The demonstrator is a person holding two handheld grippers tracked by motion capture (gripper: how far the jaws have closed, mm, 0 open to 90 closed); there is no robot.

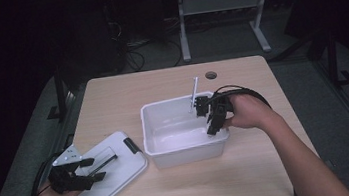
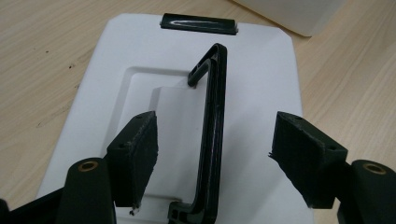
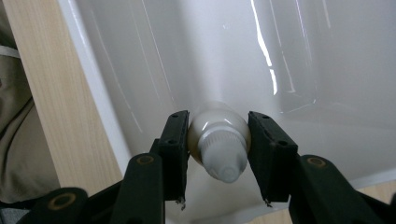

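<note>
Nearest me on the left, my left gripper (image 1: 92,169) hangs over the white lid (image 2: 261,88) at the near left of the table (image 1: 111,93), jaws spread wide on either side of the lid's raised black handle (image 2: 212,140), touching nothing. Further in, at the table's middle, sits the white tub (image 1: 156,150). My right gripper (image 3: 218,142) reaches into its right side, jaws clamped on the neck of a small white bottle (image 3: 219,140) with a ribbed cap, held above the tub's floor. Beyond it, a thin white stick (image 1: 194,93) leans up past the tub's far rim.
</note>
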